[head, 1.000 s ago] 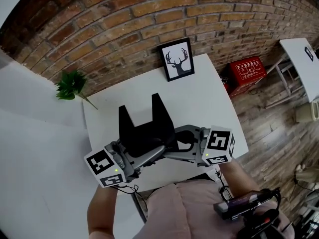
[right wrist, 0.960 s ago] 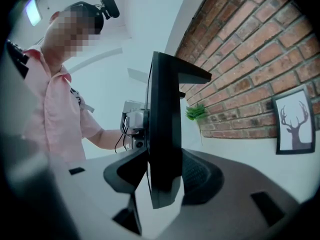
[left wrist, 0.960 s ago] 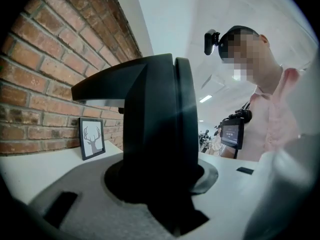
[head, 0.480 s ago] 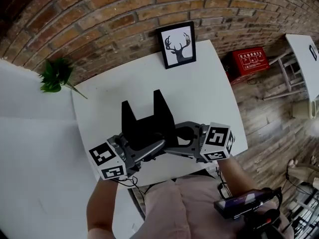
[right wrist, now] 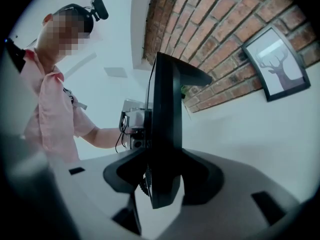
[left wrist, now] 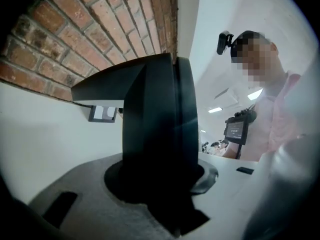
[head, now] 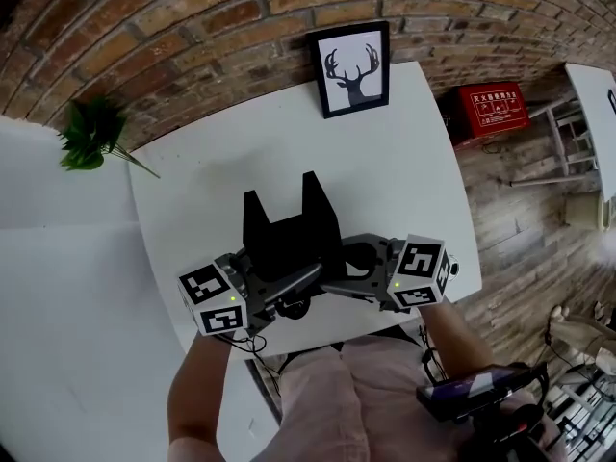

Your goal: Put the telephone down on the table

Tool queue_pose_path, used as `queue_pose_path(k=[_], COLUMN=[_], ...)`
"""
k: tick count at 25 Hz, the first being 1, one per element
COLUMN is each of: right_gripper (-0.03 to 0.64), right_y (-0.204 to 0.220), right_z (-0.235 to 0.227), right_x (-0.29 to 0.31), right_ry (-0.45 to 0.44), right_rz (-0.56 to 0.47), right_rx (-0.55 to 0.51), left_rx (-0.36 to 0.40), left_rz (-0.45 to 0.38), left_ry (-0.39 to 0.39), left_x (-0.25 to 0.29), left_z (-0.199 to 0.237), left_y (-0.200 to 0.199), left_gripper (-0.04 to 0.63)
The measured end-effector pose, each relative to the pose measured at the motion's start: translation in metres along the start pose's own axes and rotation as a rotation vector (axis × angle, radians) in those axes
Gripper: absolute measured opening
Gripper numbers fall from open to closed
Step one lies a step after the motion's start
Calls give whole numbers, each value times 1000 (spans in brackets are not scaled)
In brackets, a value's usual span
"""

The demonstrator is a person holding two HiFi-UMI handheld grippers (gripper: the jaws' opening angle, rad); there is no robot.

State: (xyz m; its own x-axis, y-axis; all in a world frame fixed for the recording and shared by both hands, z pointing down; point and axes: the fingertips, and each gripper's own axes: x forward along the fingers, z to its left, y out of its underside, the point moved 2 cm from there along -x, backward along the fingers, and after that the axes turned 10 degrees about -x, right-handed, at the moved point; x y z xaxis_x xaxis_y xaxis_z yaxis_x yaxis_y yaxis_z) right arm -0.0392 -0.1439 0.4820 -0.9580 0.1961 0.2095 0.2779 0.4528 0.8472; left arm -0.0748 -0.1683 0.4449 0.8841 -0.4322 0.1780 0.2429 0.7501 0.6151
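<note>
The black telephone [head: 287,233], a flat body with two pointed prongs, hangs over the near part of the white table [head: 404,171]. My left gripper [head: 289,295] is shut on its near left edge and my right gripper [head: 339,275] is shut on its near right edge. In the left gripper view the telephone [left wrist: 156,129] stands edge-on, pressed between the grey pads of the left gripper [left wrist: 160,186]. The right gripper view shows the same edge-on telephone [right wrist: 162,129] clamped in the right gripper [right wrist: 161,184]. Whether it touches the table I cannot tell.
A framed deer picture [head: 353,68] leans on the brick wall at the table's far edge. A green plant sprig [head: 89,135] lies off the far left corner. A red box [head: 491,112] sits on the floor to the right. The person's torso is at the table's near edge.
Both grippers have sunk toward the table top with the telephone still clamped between them, and both have rolled a little. The grip looks the same.
</note>
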Motion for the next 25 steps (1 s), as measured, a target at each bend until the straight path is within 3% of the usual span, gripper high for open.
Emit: queue_pose_path(k=[25], right_gripper=[218], right_y=[59], right_z=[-39], right_x=[14], right_ry=[22], right_rz=[84], right_rx=[193], left_rx=[-253], left_rz=[21], left_ry=[6], left_x=[15], left_z=[72], left_y=[46], left_gripper=[167])
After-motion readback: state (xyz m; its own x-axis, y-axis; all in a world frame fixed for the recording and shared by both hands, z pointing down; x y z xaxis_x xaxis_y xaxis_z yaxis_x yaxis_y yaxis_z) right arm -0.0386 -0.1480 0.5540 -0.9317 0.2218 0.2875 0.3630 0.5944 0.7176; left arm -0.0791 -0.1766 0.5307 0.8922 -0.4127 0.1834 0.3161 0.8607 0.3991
